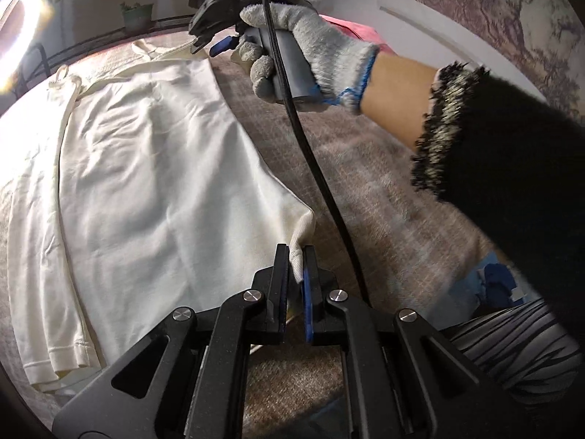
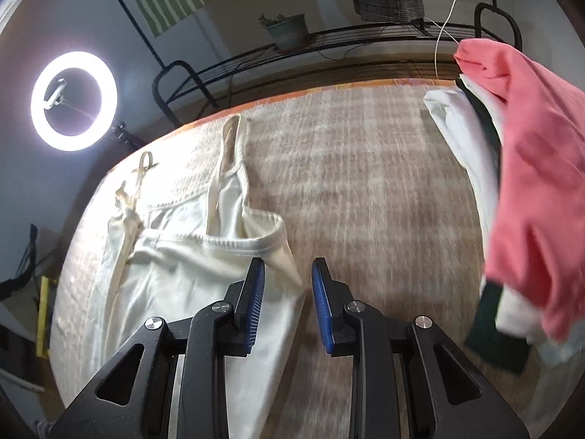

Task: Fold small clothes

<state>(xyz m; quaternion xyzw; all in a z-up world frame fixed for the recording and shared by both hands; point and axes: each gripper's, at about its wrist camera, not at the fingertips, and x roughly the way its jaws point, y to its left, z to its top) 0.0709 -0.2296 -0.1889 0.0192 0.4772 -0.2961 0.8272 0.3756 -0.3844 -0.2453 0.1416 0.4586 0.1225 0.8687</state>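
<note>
A cream-white pair of small pants (image 1: 153,168) lies flat on the beige plaid bed cover (image 1: 365,190). My left gripper (image 1: 296,256) is shut on the ribbed cuff of one pant leg (image 1: 303,232) at the near right corner. My right gripper (image 1: 215,42), held by a gloved hand, is at the far waistband end. In the right wrist view my right gripper (image 2: 289,274) is open, just above the waistband corner (image 2: 270,245) of the pants (image 2: 175,285), gripping nothing. The drawstrings (image 2: 137,179) trail toward the far edge.
A pile of clothes with a pink garment (image 2: 530,168) on top lies at the right of the bed. A ring light (image 2: 73,100) shines at the left. A black metal rack with a potted plant (image 2: 289,29) stands behind the bed. A black cable (image 1: 310,161) hangs across the cover.
</note>
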